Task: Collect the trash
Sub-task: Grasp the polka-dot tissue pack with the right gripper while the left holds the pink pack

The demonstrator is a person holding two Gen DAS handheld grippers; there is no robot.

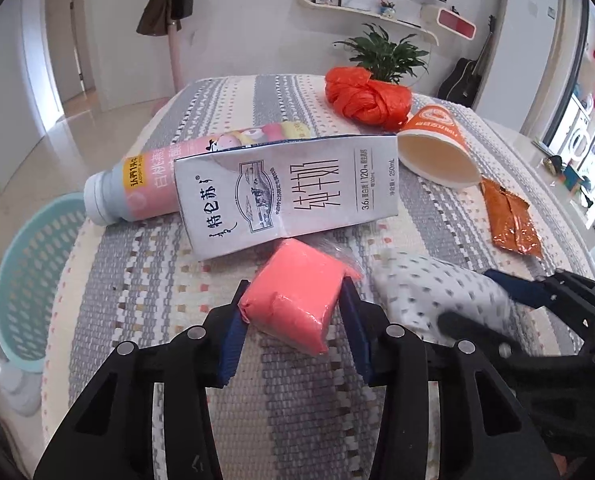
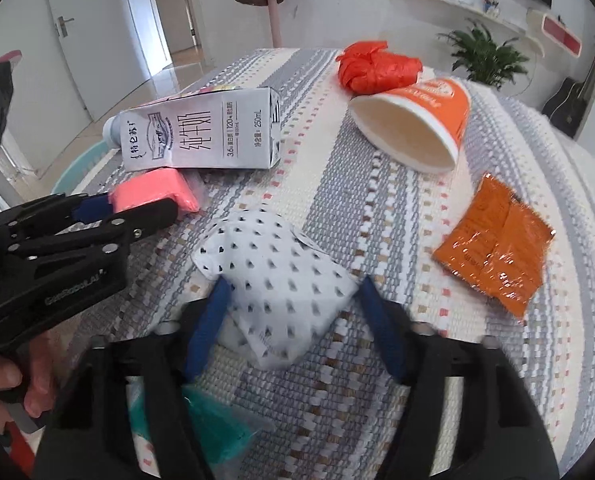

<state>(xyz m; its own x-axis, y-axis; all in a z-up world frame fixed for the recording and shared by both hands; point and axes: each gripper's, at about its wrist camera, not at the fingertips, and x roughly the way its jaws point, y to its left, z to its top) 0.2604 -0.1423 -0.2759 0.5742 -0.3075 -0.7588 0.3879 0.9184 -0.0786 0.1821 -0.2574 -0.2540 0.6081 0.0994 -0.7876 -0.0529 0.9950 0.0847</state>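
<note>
The left gripper (image 1: 293,312) is clamped on a pink tissue pack (image 1: 293,300), its blue pads pressed against both sides of the soft, plastic-wrapped block, which sits tilted on the striped tablecloth (image 1: 169,280). Just beside it, the right gripper (image 2: 293,312) stands with its jaws spread around a white tissue pack with small dark hearts (image 2: 277,280); the left pad touches the pack's edge, but the right one sits apart from it. Directly beyond the pink pack lies a white milk carton (image 1: 289,192) on its side, printed with black characters, and behind it a pink drink bottle (image 1: 153,180) with a white cap, also lying down. Farther right, an orange paper cup (image 1: 437,144) lies tipped with its pale inside showing, near a crumpled orange plastic bag (image 1: 365,96). Shiny orange sachets (image 2: 497,248) lie flat to the right. A teal basket (image 1: 29,280) stands on the floor left of the table.
</note>
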